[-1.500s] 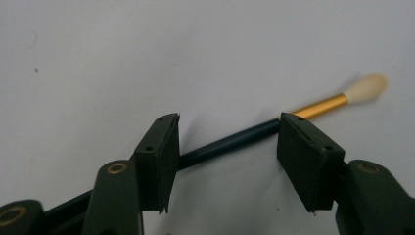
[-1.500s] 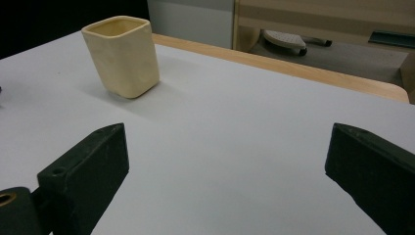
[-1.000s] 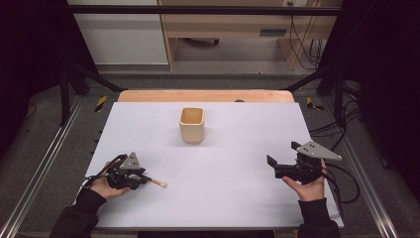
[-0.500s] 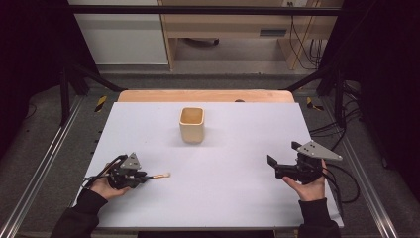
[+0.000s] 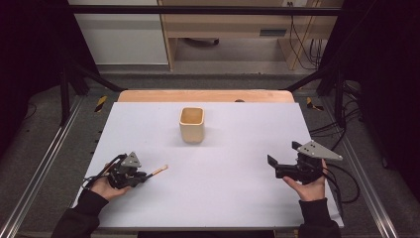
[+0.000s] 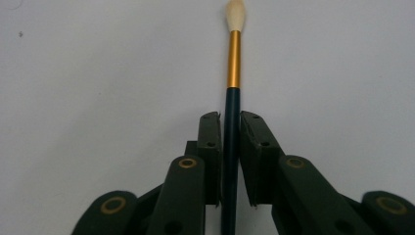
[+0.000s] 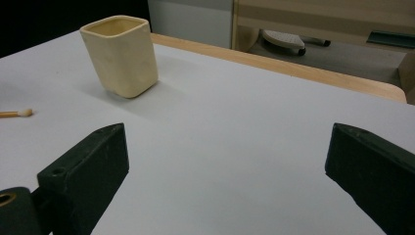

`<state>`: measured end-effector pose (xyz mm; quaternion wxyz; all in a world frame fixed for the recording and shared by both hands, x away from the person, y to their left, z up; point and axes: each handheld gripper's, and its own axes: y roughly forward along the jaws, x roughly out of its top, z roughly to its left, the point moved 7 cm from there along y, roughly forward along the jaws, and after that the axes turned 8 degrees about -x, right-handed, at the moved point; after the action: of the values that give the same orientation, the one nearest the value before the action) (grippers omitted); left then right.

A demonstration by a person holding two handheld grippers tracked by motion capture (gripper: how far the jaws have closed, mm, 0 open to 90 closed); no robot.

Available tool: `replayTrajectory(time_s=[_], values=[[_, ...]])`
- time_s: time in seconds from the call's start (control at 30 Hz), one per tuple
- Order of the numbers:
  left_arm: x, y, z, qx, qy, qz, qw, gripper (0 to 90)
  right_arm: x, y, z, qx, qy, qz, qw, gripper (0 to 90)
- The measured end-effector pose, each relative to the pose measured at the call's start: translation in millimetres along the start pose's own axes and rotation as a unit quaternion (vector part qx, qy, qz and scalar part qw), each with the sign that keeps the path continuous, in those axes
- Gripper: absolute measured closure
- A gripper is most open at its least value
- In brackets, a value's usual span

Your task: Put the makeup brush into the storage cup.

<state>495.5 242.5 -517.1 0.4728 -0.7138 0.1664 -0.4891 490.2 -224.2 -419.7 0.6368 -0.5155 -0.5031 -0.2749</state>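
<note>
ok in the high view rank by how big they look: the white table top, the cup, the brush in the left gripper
1. white table top, by far
2. cup
3. brush, a thin sliver poking from the left gripper

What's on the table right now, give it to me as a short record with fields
surface: white table top
cup: cream square cup, upright, empty as far as its inside shows, far middle of the table
brush: small brush, dark handle, gold ferrule, pale tip
left gripper: shut on the brush handle
right gripper: jaws wide apart, holding nothing, facing the cup
</note>
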Motion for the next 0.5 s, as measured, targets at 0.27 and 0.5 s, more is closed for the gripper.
replayTrajectory(time_s=[0.27,0.5], values=[[4.6,-7.1,0.2,0.008,-0.004,-0.004,1.0,68.3,0.1,-0.6,-0.5,0.0,-0.002,0.0,1.0,2.6],[12.8,-12.7,-1.3,0.007,0.002,0.004,1.0,64.1,0.0,-0.9,-1.0,-0.001,-0.003,0.001,1.0,2.5]])
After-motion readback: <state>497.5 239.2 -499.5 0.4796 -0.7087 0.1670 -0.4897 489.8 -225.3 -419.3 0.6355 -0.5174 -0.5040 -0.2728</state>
